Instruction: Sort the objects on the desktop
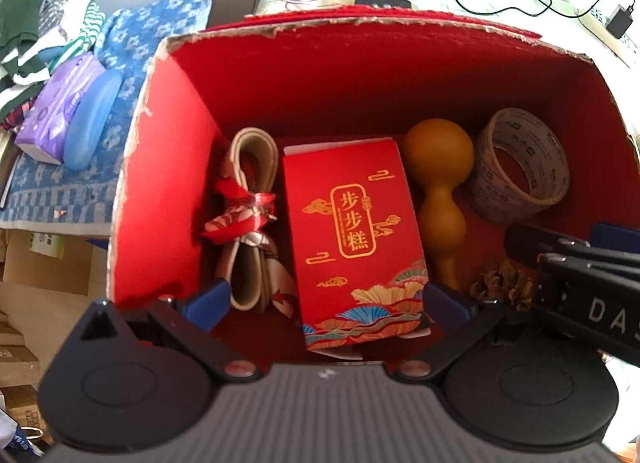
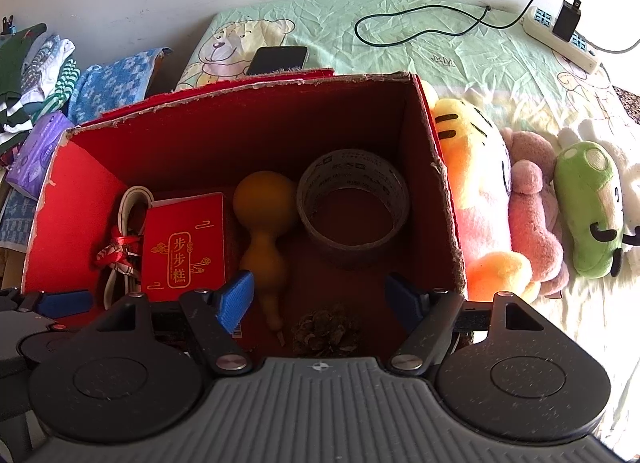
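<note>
Both grippers, left gripper [image 1: 326, 297] and right gripper [image 2: 320, 297], jaws spread and empty over the red carton [image 2: 440, 183] holding gift box [image 1: 352, 239], gourd [image 2: 260, 223], tape roll [image 2: 354, 203], pinecone [image 2: 326, 329]; risk of knocking the leaning gourd or crushing the pinecone.

Daylight is washing out the bedsheet [image 2: 460, 63] right of the red box [image 2: 256, 119], whose interior is sitting in shadow; edges are bending, corners perhaps slightly blurring.
</note>
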